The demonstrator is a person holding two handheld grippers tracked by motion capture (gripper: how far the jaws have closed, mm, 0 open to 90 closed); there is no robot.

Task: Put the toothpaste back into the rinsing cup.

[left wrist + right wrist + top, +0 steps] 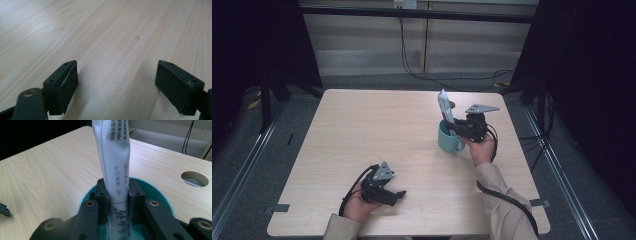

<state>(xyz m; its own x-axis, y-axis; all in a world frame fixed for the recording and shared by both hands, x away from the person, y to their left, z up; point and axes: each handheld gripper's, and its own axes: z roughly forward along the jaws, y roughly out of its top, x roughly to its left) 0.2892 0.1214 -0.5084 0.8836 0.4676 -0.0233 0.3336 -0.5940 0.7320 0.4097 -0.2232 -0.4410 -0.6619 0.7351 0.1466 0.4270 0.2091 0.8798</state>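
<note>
Right now my right gripper (117, 195) has its two black jaws clamped tight on a white squeezable toothpaste tube with purple printed characters (115, 157), pinching it low on its body. That tube stands nearly upright, its lower end down inside a round teal ceramic mug (449, 139) and its crimped end rising well above the mug's rim (165, 196). Seen from the high view, the mug sits on the pale wooden table (377, 130), toward its far right part, with my right hand (482, 147) just beside the mug on the near right. A round cable hole in the tabletop (194, 178) lies beyond the mug. My left gripper (116, 85) rests well apart from the mug, near the table's front edge, its jaws spread wide with nothing between them but bare wood.
</note>
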